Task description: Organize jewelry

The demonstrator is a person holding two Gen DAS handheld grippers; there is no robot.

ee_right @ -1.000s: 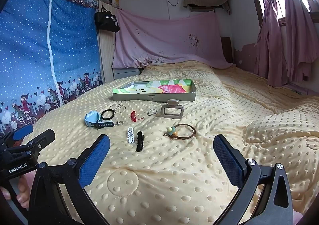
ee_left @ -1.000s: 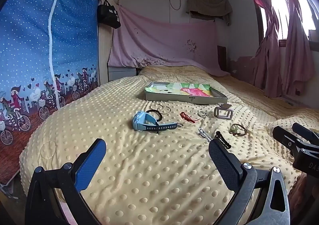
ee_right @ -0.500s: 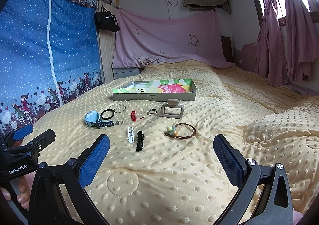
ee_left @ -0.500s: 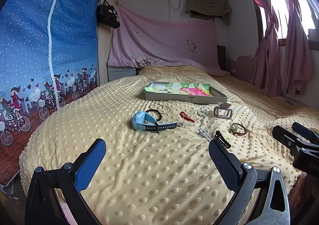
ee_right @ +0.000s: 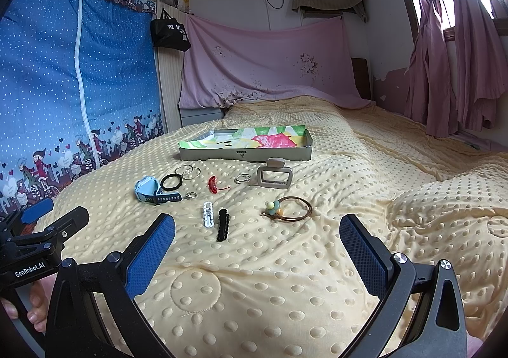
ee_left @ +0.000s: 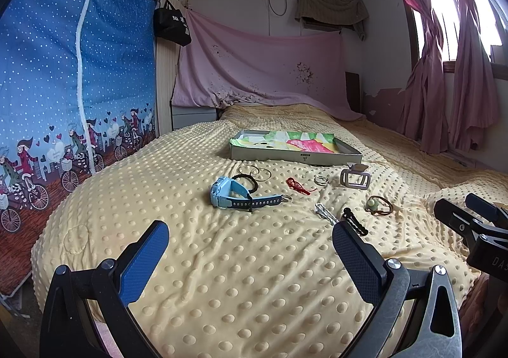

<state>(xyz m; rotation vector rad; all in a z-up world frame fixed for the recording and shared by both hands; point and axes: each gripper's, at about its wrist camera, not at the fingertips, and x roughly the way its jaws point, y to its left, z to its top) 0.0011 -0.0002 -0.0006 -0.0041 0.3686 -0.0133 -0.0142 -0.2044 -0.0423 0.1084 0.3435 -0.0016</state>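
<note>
Jewelry lies scattered on the yellow dotted bedspread [ee_right: 254,288]: a blue watch [ee_left: 231,193] [ee_right: 149,191], a black ring band [ee_right: 171,182], thin hoops [ee_right: 189,171], a red clip [ee_right: 214,184], a silver ring [ee_right: 243,179], a beige claw clip [ee_right: 274,175], a white clip [ee_right: 208,214], a black clip [ee_right: 222,224] and a brown hair tie with beads [ee_right: 287,208]. A shallow tray [ee_right: 246,153] [ee_left: 295,159] with colourful lining sits beyond them. My left gripper [ee_left: 250,250] and right gripper [ee_right: 257,243] are both open and empty, short of the items.
A blue patterned wardrobe cover [ee_right: 73,97] stands left of the bed. A pink cloth [ee_right: 270,62] hangs at the headboard. Pink curtains [ee_right: 454,50] hang at right. The other gripper shows at each view's edge [ee_left: 476,231] [ee_right: 38,240].
The left wrist view has drifted slightly; the items sit a touch lower and left in it. Nothing was picked up and both grippers stay open.
</note>
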